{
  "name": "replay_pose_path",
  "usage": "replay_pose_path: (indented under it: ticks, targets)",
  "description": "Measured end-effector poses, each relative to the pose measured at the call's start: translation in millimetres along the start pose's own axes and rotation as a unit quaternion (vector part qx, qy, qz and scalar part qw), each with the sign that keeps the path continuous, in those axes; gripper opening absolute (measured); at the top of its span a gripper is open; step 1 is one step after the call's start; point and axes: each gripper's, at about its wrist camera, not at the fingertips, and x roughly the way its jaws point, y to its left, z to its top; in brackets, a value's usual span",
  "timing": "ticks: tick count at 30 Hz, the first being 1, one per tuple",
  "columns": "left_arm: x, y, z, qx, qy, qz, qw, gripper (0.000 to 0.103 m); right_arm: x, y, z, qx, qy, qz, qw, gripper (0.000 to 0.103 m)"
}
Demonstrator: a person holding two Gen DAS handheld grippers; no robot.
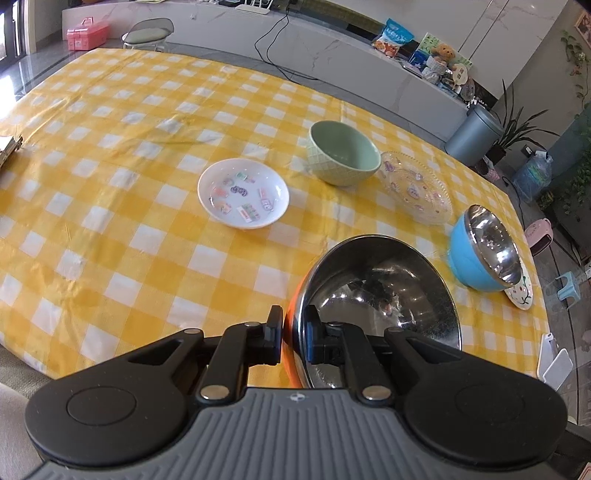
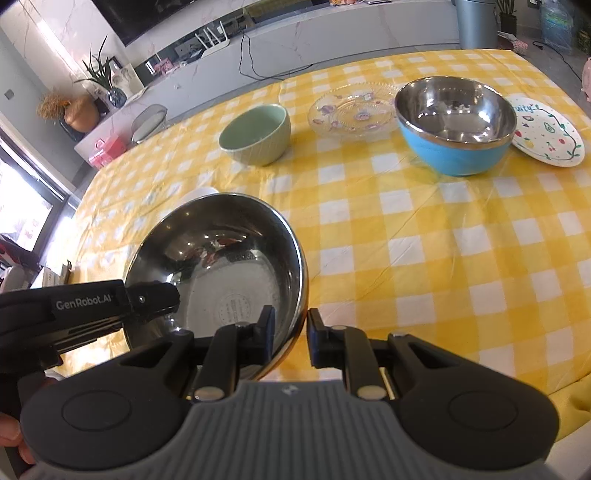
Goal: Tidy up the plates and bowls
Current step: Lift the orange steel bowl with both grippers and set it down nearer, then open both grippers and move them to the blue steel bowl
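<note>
My left gripper (image 1: 294, 336) is shut on the rim of an orange steel-lined bowl (image 1: 380, 295), held tilted above the yellow checked table (image 1: 110, 221). The same bowl (image 2: 221, 266) shows in the right wrist view, with the left gripper on its left rim. My right gripper (image 2: 291, 332) straddles the bowl's right rim with a gap on the outer side, so it looks open. On the table stand a green bowl (image 1: 345, 153), a blue steel-lined bowl (image 1: 484, 251), a white sticker plate (image 1: 243, 192), a clear glass plate (image 1: 417, 188) and a fruit-patterned plate (image 2: 550, 134).
A white counter (image 1: 332, 48) with snacks and a cable runs behind the table. A grey bin (image 1: 472, 134), plants and a water jug stand on the floor at the right. A pink box (image 1: 86, 33) and a stool are at the far left.
</note>
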Motion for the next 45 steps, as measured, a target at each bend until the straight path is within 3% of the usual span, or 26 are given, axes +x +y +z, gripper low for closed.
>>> replay_pose_path:
  ticks: [17, 27, 29, 33, 39, 42, 45]
  targets:
    - [28.1, 17.0, -1.6, -0.026, 0.041, 0.013, 0.9987, 0.013, 32.7, -2.8, 3.7, 0.016, 0.045, -0.004, 0.999, 0.017]
    - [29.5, 16.9, -0.5, -0.026, 0.038, 0.02, 0.9988, 0.024, 34.6, -2.1, 4.7, 0.013, 0.049, 0.004, 0.999, 0.024]
    - [27.6, 15.6, 0.0, -0.021, 0.031, 0.027, 0.9989, 0.033, 33.7, -2.5, 5.4, 0.01, 0.046, 0.002, 0.999, 0.034]
    - [19.0, 10.1, 1.7, -0.008, 0.014, 0.032, 0.9993, 0.044, 28.5, -2.4, 6.6, 0.007, 0.04, -0.005, 0.999, 0.036]
    - [-11.7, -7.4, 6.5, 0.037, -0.055, 0.062, 0.9958, 0.048, 5.9, -1.8, 8.8, -0.003, 0.013, -0.006, 1.0, 0.041]
    - [-30.5, -21.5, 6.8, 0.072, -0.089, 0.04, 0.9926, 0.056, -13.1, -1.3, 10.4, -0.015, -0.016, -0.012, 1.0, 0.045]
    - [-44.3, -38.5, 4.6, 0.095, -0.113, 0.018, 0.9889, 0.057, -32.8, -3.1, 11.7, -0.02, -0.044, -0.019, 0.999, 0.061]
